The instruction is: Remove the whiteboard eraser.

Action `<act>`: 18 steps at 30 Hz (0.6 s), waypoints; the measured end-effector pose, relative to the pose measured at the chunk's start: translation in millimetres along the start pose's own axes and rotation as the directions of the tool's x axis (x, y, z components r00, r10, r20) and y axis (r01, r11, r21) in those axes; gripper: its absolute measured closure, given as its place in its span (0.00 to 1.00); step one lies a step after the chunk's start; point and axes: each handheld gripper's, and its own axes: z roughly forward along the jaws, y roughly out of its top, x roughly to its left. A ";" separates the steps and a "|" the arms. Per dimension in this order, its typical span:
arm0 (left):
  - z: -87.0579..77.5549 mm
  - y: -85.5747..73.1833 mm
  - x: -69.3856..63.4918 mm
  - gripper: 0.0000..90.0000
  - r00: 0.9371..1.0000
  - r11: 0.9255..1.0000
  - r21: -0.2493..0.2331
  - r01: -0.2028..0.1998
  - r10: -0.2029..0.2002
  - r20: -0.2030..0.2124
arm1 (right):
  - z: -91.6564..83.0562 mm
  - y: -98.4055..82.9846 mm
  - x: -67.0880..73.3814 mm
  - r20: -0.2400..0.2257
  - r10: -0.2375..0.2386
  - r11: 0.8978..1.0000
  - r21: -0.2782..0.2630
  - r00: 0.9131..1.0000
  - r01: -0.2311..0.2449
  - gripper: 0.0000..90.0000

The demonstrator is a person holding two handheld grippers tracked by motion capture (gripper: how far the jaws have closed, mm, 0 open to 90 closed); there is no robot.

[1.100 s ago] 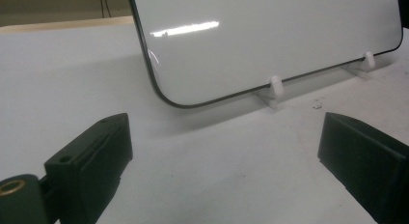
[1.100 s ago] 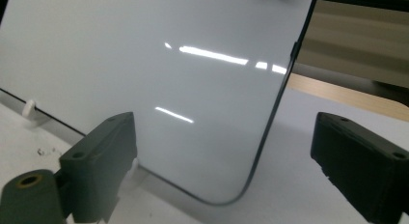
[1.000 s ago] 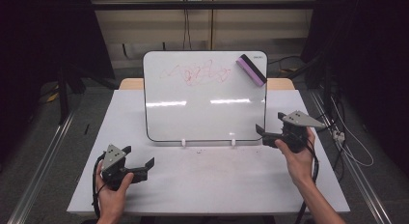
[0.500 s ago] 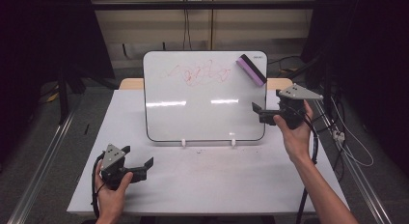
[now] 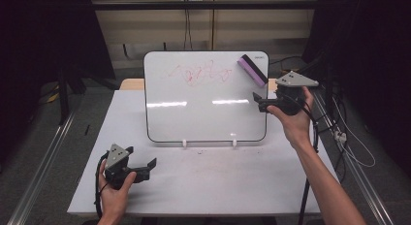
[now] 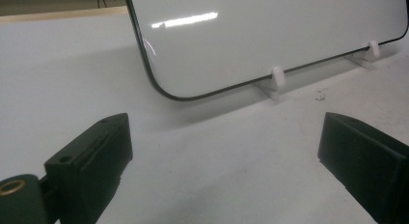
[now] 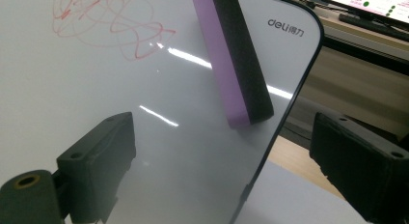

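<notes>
Raised since a second ago, the right gripper hangs at the right edge of the glossy, round-cornered whiteboard, jaws wide and empty. A purple-and-black slab eraser clings slantwise at its top right corner. The left gripper gapes empty near the table's front left.

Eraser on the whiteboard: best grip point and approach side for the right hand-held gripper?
Probably grip the eraser mid-length across its narrow width, jaws on its two long sides, coming at the whiteboard face from the front. It sticks diagonally in the top right corner, so roll the open right hand-held gripper to match the tilt.
</notes>
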 end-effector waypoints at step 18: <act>-5.3 -2.8 4.7 0.05 1.000 1.000 -0.008 0.007 -0.008 -0.007 | 15.4 34.8 0.1 0.044 -0.128 0.991 0.030 0.991 0.127 0.32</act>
